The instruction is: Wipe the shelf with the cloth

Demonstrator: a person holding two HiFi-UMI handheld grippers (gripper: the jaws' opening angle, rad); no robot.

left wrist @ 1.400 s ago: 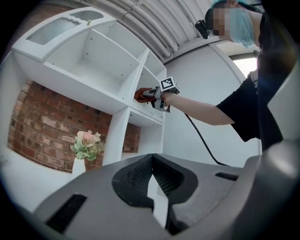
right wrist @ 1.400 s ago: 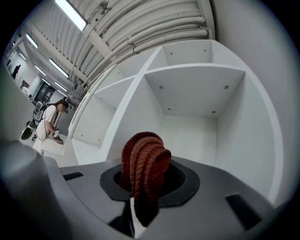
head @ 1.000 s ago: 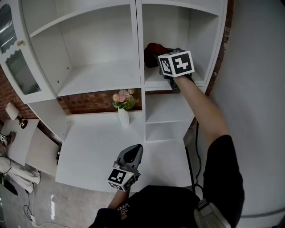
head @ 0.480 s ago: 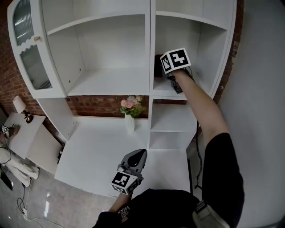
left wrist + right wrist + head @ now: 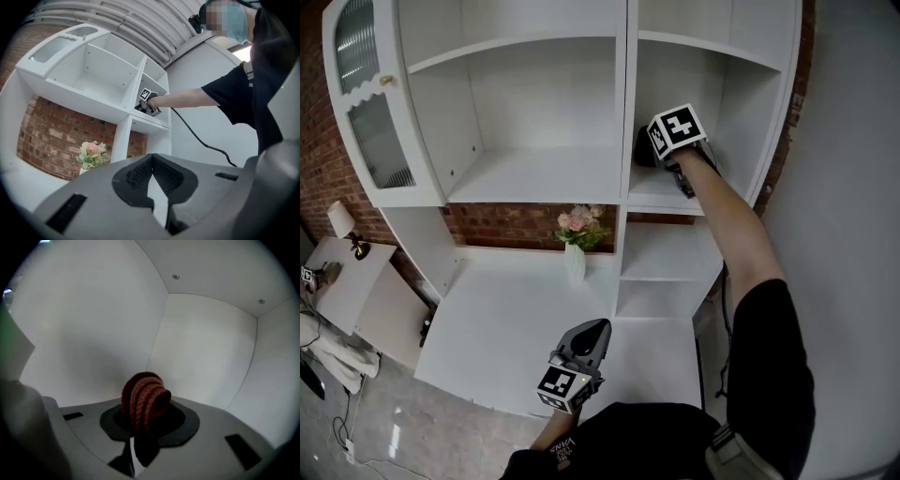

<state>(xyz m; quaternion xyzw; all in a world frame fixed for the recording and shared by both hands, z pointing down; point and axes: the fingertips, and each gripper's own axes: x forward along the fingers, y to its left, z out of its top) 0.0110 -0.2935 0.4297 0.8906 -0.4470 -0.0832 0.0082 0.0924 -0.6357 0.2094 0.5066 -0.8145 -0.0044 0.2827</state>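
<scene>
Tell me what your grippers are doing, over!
Right gripper shut on dark red knitted cloth, inside right-hand white shelf bay. Left gripper shut, empty, held low. Flower vase below, clear of it.

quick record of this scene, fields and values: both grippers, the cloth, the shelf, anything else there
right gripper: shut on the dark red knitted cloth
right gripper place: inside the upper right compartment of the white shelf unit
left gripper: shut, nothing between its jaws, low over the white counter
other things: vase of flowers on the counter
behind the counter: brick wall
</scene>
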